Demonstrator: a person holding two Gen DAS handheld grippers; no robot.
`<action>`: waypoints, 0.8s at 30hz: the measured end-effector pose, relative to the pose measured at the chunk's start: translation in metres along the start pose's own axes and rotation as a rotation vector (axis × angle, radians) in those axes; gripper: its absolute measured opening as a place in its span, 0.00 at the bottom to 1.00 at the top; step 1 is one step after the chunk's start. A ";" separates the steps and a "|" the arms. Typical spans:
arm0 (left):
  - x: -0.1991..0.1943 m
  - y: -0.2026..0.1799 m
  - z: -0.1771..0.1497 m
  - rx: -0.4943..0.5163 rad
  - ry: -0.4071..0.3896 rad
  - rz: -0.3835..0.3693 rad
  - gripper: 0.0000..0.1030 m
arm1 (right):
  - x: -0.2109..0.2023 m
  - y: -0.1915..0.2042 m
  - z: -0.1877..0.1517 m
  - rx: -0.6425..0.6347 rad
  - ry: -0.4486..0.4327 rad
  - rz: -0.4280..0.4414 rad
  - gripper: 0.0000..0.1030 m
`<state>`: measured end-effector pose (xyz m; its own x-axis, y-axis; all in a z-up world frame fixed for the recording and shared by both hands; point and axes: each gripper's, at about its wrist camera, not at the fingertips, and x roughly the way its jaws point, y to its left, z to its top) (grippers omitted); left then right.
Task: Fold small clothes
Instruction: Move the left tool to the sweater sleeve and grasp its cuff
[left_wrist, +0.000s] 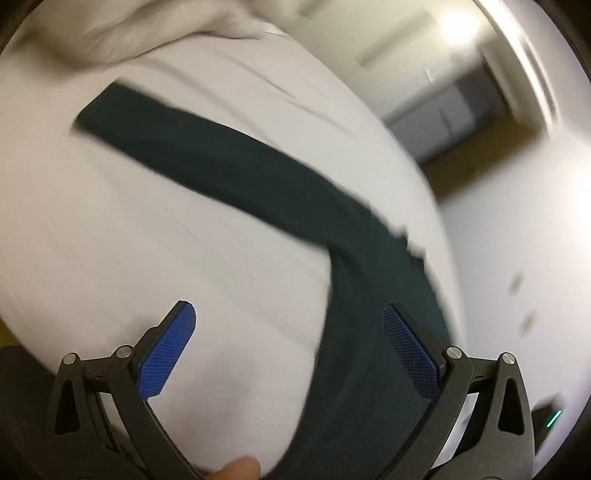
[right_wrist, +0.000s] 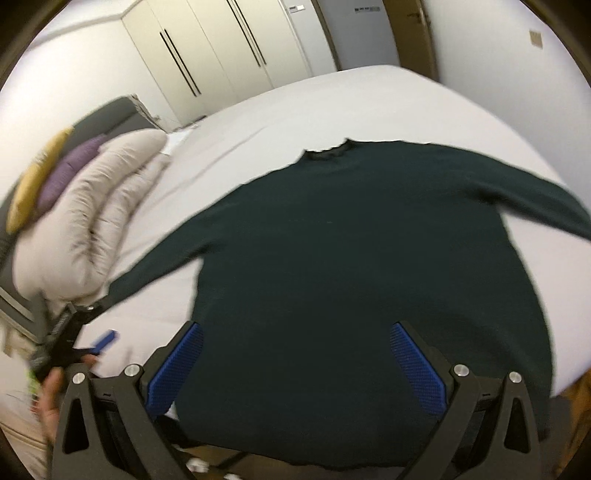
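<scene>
A dark green long-sleeved sweater (right_wrist: 351, 258) lies flat on a white bed (right_wrist: 332, 103), neck away from me, sleeves spread to both sides. My right gripper (right_wrist: 297, 332) is open, above the sweater's lower body near the hem. My left gripper (left_wrist: 290, 314) is open and empty, above the bed sheet beside the sweater's left side. The left sleeve (left_wrist: 192, 147) stretches away up-left in the left wrist view. The left gripper also shows in the right wrist view (right_wrist: 99, 341), near the left sleeve's cuff.
A cream duvet (right_wrist: 99, 206) is bunched at the bed's left, with purple and yellow cushions (right_wrist: 51, 177) behind it. Wardrobe doors (right_wrist: 221, 55) stand beyond the bed. The bed's near edge runs under the sweater's hem.
</scene>
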<state>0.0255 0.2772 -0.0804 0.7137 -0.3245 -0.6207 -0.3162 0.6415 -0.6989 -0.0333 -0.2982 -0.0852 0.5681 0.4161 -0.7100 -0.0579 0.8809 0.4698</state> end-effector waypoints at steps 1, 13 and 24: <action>-0.003 0.019 0.012 -0.086 -0.032 -0.016 1.00 | 0.002 0.001 0.002 0.013 0.003 0.026 1.00; 0.011 0.132 0.092 -0.580 -0.246 -0.145 0.99 | 0.048 0.013 0.024 0.084 0.094 0.109 0.81; 0.038 0.142 0.114 -0.672 -0.342 -0.172 0.76 | 0.071 0.026 0.032 0.054 0.109 0.148 0.81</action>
<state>0.0790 0.4355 -0.1628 0.9060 -0.0787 -0.4159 -0.4167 0.0067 -0.9090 0.0313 -0.2528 -0.1066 0.4639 0.5652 -0.6821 -0.0883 0.7957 0.5993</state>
